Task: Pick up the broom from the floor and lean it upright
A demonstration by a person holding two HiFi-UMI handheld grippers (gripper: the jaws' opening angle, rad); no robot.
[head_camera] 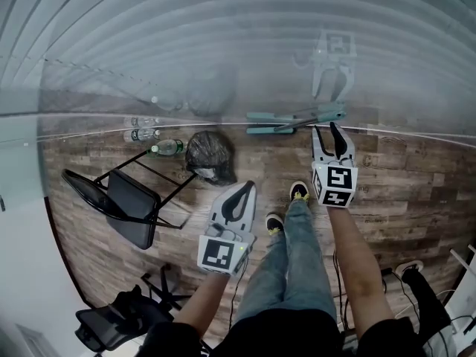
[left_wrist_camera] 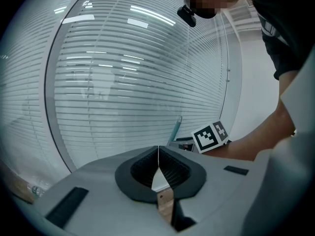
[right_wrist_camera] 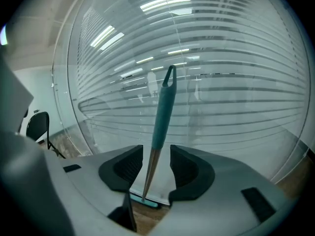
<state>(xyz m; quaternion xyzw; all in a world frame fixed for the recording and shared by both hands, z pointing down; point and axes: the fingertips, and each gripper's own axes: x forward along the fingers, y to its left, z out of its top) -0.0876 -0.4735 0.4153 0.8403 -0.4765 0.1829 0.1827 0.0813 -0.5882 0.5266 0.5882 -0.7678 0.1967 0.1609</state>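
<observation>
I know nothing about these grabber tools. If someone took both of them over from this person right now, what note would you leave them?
Left gripper: jaws shut, nothing in them, held clear of the broom.
Right gripper: jaws open on either side of the broom handle, pads not touching it.
Broom: upright, its head down at the floor, its handle leaning against the glass wall with the blinds.
Done: the broom already stands leaning, with no gripper holding it.
Left: probably just draw the right gripper straight back without nudging the handle, then check that the broom stays put.
</observation>
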